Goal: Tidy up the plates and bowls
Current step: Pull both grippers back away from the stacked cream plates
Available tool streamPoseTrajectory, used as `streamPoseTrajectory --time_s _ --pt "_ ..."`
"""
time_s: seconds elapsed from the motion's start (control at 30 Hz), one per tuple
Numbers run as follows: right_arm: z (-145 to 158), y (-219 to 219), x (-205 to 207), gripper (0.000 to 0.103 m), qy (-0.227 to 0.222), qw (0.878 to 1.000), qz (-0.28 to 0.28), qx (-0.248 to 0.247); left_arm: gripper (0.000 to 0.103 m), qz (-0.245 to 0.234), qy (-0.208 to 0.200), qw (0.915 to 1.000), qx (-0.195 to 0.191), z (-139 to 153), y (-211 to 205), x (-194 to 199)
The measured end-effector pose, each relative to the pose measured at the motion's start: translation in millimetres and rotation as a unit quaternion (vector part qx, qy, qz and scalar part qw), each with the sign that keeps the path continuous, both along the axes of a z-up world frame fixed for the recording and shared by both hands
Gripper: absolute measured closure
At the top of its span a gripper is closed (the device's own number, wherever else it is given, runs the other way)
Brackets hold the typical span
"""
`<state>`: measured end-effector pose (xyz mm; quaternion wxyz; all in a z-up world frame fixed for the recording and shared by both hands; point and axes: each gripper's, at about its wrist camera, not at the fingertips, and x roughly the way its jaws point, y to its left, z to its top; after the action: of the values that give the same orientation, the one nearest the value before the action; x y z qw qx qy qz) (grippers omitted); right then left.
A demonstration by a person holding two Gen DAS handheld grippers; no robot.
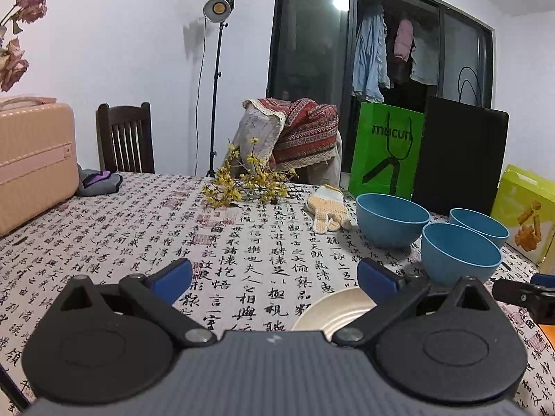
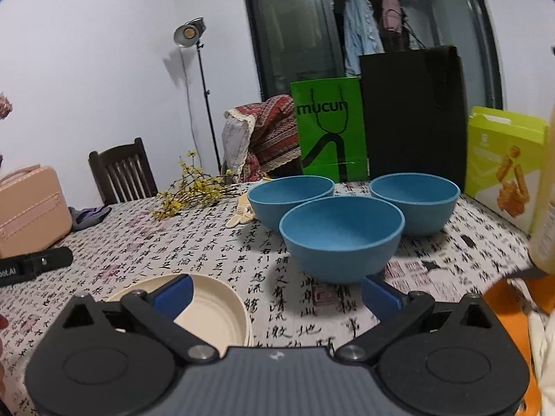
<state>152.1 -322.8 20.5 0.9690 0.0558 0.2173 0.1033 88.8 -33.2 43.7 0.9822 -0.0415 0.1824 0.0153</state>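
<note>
Three blue bowls stand upright in a cluster on the patterned tablecloth: a near one [image 2: 341, 237], a back-left one [image 2: 290, 197] and a back-right one [image 2: 415, 202]. In the left wrist view they are at the right: [image 1: 460, 253], [image 1: 392, 218], [image 1: 478, 224]. A cream plate [image 2: 211, 312] lies near the front, partly behind my right gripper's left finger; it shows beside my left gripper's right finger as the plate [image 1: 338, 308]. My left gripper [image 1: 274, 277] is open over bare cloth. My right gripper [image 2: 276, 293] is open, just short of the near bowl.
A pink case [image 1: 33, 163] sits at the table's left, with yellow flower sprigs [image 1: 248, 182] and a knitted glove [image 1: 327, 208] at the back. A green bag [image 2: 329, 128], black bag [image 2: 412, 114] and yellow-green box [image 2: 503, 163] stand behind the bowls. An orange object [image 2: 510, 298] lies front right.
</note>
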Motion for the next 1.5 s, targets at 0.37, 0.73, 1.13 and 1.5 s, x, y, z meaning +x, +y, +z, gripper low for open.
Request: streamPoseTrajectory --time_s 0.37,0.73,1.13,1.5 --pt "1.6 11.4 -9.9 0.000 0.001 1.000 0.011 0.006 0.000 -0.015 0.015 0.9997 -0.015 -4.0 3.9 -5.0" --pt "-2.8 0.5 -29.3 0.000 -0.015 0.998 -0.040 0.034 0.000 -0.061 0.002 0.9981 -0.006 0.0 1.2 -5.7" --pt "-5.5 -4.0 -4.7 0.000 -0.007 0.997 -0.059 0.040 0.000 -0.095 -0.001 0.9954 -0.013 2.7 -8.0 11.6" --pt "-1.1 -9.1 14.3 0.000 -0.010 0.997 -0.066 0.048 0.000 -0.108 0.002 0.9941 0.000 12.8 -20.7 31.7"
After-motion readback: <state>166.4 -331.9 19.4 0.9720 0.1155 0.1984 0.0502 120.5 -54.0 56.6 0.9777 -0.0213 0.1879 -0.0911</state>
